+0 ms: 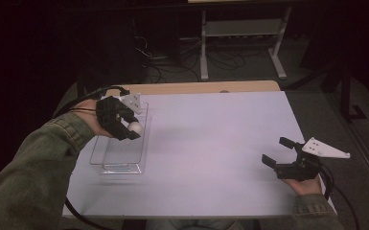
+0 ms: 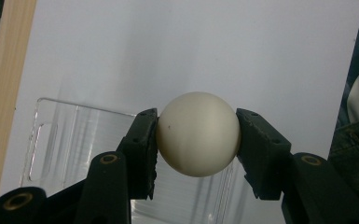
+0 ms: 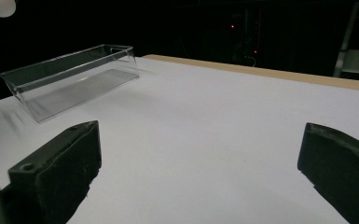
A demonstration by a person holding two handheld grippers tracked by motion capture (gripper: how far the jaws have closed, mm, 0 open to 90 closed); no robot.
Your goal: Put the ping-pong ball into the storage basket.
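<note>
Near the counter's left edge, the left gripper (image 1: 127, 128) pinches a white ball (image 2: 198, 133) between its jaws, held above the clear plastic bin (image 1: 120, 152). The pickup looks done; releasing the ball into the bin remains. The right gripper (image 1: 282, 152) rests near the right edge, jaws spread and holding nothing.
</note>
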